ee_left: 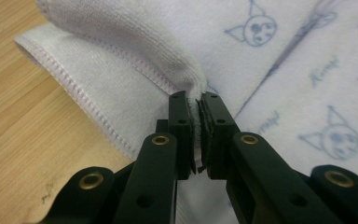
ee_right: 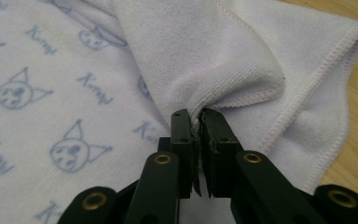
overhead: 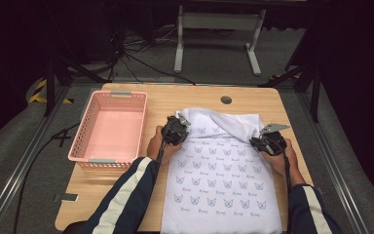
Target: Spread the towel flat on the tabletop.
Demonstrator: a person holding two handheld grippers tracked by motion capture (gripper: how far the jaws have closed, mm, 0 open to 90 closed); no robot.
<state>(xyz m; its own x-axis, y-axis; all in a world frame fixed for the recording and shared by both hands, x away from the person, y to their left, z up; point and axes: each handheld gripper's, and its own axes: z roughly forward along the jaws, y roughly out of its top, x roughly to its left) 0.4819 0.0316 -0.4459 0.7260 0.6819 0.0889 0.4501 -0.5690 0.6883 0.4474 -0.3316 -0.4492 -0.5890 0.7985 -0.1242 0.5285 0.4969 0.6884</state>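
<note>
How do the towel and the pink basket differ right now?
The towel is white, printed with cat faces, and soft; the pink basket is plain, rigid and perforated. The towel is pinched by the left tool and right tool; the basket sits untouched. Both rest on the table.

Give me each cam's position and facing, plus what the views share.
High view: above the person's side, looking forward and down on the table; forearms, left gripper and right gripper show.
Left gripper view: rides the left gripper, looking along jaws shut on the towel edge.
Right gripper view: rides the right gripper, jaws shut on a towel fold.
Shared: the cat-print towel and wooden tabletop.
</note>
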